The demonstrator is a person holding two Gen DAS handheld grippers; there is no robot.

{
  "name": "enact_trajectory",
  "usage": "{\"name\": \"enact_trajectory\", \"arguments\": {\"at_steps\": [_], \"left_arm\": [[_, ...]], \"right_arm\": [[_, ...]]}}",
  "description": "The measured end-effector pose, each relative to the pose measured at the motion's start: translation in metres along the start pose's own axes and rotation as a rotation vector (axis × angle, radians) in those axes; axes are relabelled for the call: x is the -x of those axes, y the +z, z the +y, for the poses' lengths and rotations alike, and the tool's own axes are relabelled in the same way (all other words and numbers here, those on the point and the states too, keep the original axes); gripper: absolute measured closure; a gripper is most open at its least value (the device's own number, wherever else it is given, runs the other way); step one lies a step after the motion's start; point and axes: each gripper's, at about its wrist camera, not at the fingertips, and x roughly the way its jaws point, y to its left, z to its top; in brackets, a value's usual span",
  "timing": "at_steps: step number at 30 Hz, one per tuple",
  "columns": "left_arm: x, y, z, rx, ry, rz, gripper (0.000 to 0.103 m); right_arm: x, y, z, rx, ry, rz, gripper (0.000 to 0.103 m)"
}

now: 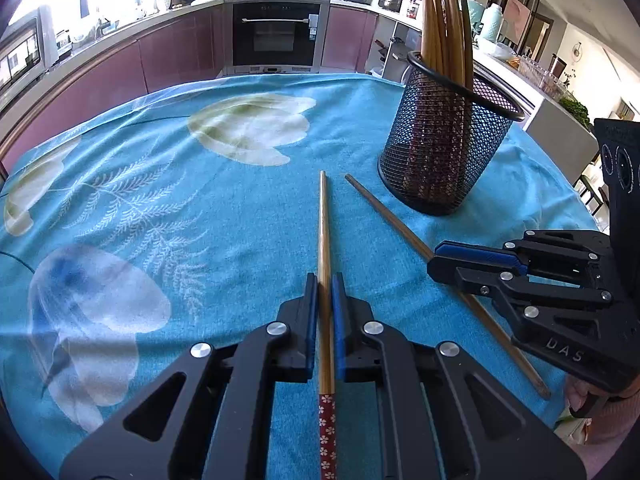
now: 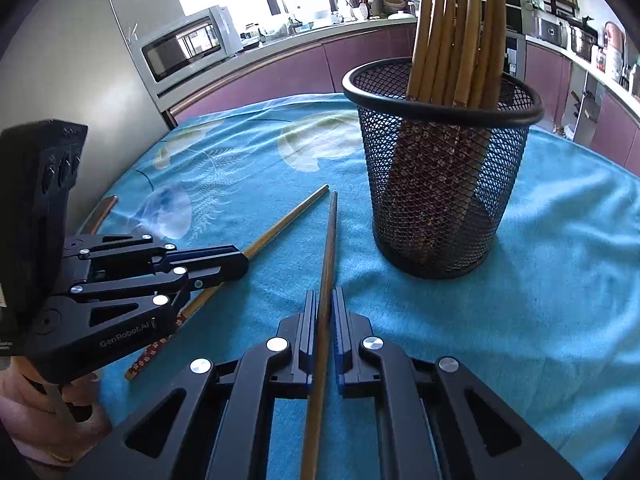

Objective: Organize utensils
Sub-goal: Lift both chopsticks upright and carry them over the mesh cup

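Two chopsticks lie on the blue flowered tablecloth (image 1: 160,184) in front of a black mesh holder (image 1: 444,148) that has several bamboo chopsticks (image 1: 444,20) standing in it. My left gripper (image 1: 324,280) is shut on the pale chopstick (image 1: 323,220) with the red floral end. Its tip points away from me. To its right, my right gripper (image 1: 434,262) is shut on the darker chopstick (image 1: 384,208). In the right wrist view that gripper (image 2: 325,296) clamps the dark chopstick (image 2: 330,240), with the left gripper (image 2: 240,260) on the pale chopstick (image 2: 288,216) at the left. The holder (image 2: 436,184) stands just ahead to the right.
The table's far edge (image 1: 280,76) faces purple kitchen cabinets and an oven (image 1: 276,36). A microwave (image 2: 188,48) sits on the counter at the left. A person's hand (image 2: 36,420) grips the left tool's handle. Open cloth stretches left of the chopsticks.
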Motion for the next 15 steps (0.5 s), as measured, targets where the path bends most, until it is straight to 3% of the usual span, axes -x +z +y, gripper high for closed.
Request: {"name": "enact_trajectory", "arguments": {"at_steps": [7, 15], "left_arm": [[0.007, -0.009, 0.002, 0.007, -0.035, 0.011, 0.095], [0.007, -0.012, -0.008, -0.028, -0.053, 0.023, 0.095]], "right_arm": [[0.008, -0.002, -0.003, -0.027, 0.073, -0.020, 0.097], [-0.003, 0.001, 0.008, 0.023, 0.056, 0.019, 0.097]]}}
